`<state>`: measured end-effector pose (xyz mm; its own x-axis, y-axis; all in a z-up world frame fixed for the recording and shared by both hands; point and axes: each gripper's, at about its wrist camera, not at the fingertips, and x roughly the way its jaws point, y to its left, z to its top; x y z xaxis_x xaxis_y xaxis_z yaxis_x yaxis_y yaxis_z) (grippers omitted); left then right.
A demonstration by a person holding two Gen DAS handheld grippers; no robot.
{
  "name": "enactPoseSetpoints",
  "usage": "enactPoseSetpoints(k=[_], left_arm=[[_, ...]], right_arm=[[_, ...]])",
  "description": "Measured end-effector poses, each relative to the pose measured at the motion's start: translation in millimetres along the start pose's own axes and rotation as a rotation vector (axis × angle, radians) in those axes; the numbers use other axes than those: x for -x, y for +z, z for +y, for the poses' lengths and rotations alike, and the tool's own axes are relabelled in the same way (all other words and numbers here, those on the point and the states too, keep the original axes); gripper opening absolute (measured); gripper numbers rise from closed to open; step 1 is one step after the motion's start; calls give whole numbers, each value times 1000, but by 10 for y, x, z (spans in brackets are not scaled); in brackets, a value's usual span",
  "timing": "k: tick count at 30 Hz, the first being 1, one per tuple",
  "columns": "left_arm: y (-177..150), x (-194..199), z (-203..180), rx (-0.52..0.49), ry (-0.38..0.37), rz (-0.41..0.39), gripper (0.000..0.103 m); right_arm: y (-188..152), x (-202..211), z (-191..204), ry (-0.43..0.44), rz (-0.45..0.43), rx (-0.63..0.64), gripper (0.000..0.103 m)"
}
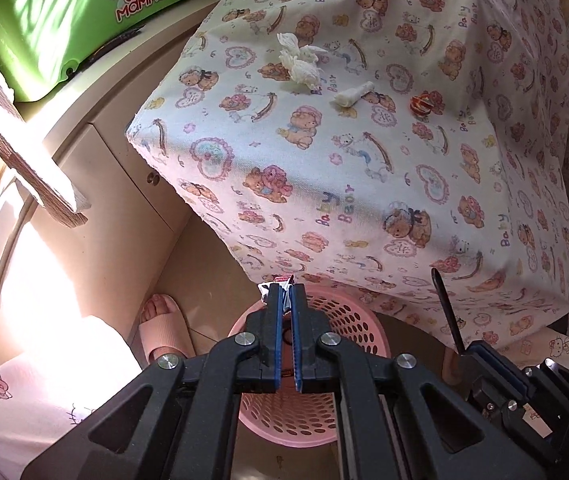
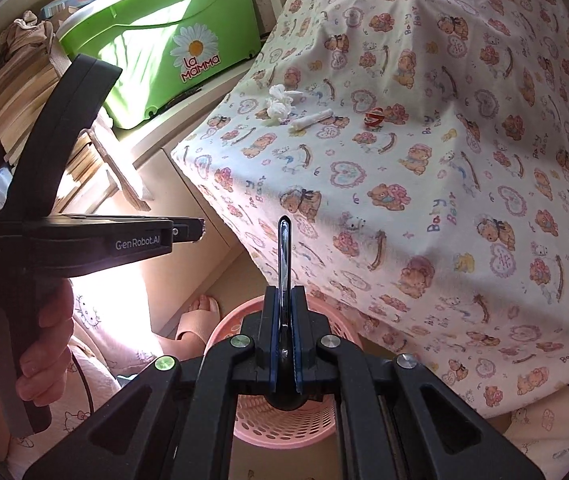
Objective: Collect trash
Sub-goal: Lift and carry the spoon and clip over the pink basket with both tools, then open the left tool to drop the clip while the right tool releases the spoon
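Note:
My left gripper (image 1: 284,290) is shut on a small crumpled wrapper (image 1: 281,280), pink and silvery, that peeks out at the fingertips. It hangs over the pink perforated basket (image 1: 344,312) on the floor. My right gripper (image 2: 283,292) is shut on a thin black stick (image 2: 283,252) that points up past the tips, also above the basket (image 2: 224,328). On the bear-print tablecloth (image 1: 364,184) lie a crumpled white tissue (image 1: 298,60), a rolled white paper (image 1: 354,95) and a red-orange wrapper (image 1: 422,106). The right wrist view shows the left gripper (image 2: 198,232) side-on, held in a hand.
A green tub (image 2: 172,40) with a daisy label stands on a cream cabinet (image 1: 124,184) left of the table, beside stacked books (image 2: 24,92). A foot in a pink slipper (image 1: 162,320) is close to the basket's left. The cloth hangs down over the table's near edge.

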<state>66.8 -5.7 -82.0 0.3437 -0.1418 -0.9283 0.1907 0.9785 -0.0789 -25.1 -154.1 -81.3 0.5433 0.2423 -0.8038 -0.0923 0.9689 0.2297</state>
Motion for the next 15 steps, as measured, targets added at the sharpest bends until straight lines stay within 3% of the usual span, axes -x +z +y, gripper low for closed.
enactPoseSetpoints(k=[8, 11, 15], left_arm=[[-142, -447, 4, -9, -6, 164, 4], [-173, -628, 62, 14, -15, 228, 4], [-233, -840, 187, 56, 31, 277, 4]], right_arm=[[-144, -343, 38, 4, 94, 32, 7], [-196, -474, 81, -41, 111, 62, 7], [-245, -688, -26, 9, 186, -19, 7]])
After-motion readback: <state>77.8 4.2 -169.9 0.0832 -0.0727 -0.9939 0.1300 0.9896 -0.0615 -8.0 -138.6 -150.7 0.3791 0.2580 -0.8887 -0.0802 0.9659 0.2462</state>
